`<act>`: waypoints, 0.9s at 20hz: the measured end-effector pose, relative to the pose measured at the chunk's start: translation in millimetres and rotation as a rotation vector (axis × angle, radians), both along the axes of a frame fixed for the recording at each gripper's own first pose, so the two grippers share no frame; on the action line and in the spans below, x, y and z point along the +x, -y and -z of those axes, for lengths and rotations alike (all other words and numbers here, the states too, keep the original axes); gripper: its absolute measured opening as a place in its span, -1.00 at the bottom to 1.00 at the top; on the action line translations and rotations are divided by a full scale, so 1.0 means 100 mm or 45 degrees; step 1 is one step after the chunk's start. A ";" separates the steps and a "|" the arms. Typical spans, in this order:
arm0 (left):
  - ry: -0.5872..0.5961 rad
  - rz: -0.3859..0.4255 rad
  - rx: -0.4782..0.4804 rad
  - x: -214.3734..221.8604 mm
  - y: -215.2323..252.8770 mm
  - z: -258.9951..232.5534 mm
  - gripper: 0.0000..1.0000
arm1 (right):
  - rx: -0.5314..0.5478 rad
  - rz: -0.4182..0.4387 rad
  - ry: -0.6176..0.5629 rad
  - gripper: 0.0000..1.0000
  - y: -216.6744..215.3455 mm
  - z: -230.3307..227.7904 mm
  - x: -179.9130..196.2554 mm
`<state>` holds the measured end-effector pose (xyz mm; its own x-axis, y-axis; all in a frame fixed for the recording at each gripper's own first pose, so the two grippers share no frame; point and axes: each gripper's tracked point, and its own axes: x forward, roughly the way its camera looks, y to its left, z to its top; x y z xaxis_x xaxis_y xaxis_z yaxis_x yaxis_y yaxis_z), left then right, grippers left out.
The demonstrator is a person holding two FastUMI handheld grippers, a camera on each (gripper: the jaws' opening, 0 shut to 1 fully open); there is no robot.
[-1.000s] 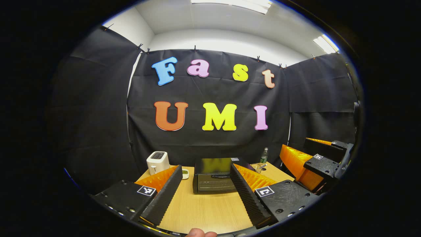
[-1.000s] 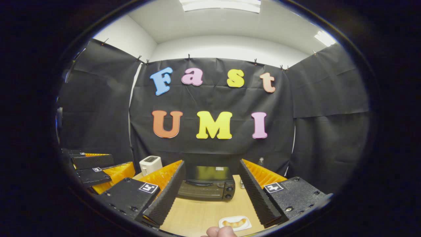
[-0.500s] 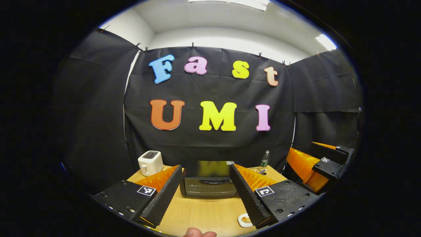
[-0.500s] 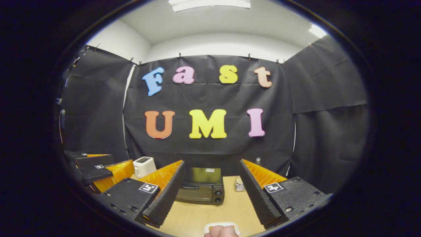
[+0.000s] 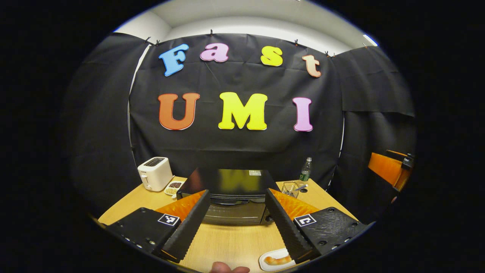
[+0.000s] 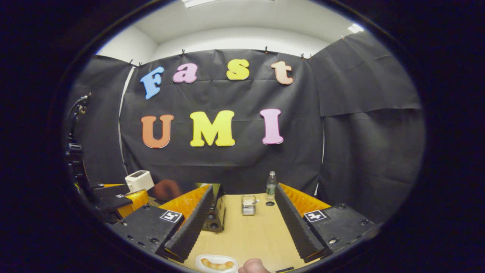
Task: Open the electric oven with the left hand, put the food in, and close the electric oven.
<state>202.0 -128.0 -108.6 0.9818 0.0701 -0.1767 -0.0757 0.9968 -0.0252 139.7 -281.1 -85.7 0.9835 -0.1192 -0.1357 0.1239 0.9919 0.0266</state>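
Left hand-held gripper (image 5: 237,222): fingers spread, facing the closed electric oven (image 5: 231,197) at the surface (image 5: 235,242) rear edge. Right hand-held gripper (image 6: 244,222): fingers spread. Food (image 6: 216,264) on plate (image 6: 204,258) near the front edge.

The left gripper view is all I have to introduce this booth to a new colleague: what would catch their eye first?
Probably the black electric oven, door shut, at the middle of the wooden table, framed between the open left gripper. Next, the white toaster at the table's far left, and the food on a white plate at the near edge, beside the gripper's right-hand finger.
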 end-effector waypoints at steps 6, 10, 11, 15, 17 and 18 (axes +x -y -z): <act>-0.064 -0.005 0.032 0.68 -0.19 0.33 0.89 | 0.027 0.011 -0.094 1.00 0.33 0.30 0.19; -0.124 0.034 0.060 1.02 -0.27 0.70 0.89 | -0.011 -0.009 -0.145 1.00 0.40 0.42 0.22; -0.142 0.037 0.072 1.08 -0.29 0.76 0.89 | -0.013 -0.012 -0.154 1.00 0.40 0.44 0.22; -0.173 0.037 0.075 1.21 -0.38 0.93 0.89 | 0.004 -0.015 -0.197 1.00 0.39 0.57 0.22; -0.190 0.024 0.078 1.28 -0.42 0.99 0.89 | 0.027 -0.010 -0.216 1.00 0.39 0.63 0.19; -0.205 0.021 0.072 1.30 -0.43 1.04 0.89 | 0.035 -0.006 -0.218 1.00 0.38 0.63 0.18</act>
<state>331.9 -84.8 -212.6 0.9422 0.0688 -0.3280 -0.0582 0.9974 0.0420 158.0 -319.3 -149.1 0.9464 -0.1083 -0.3043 0.1240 0.9917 0.0327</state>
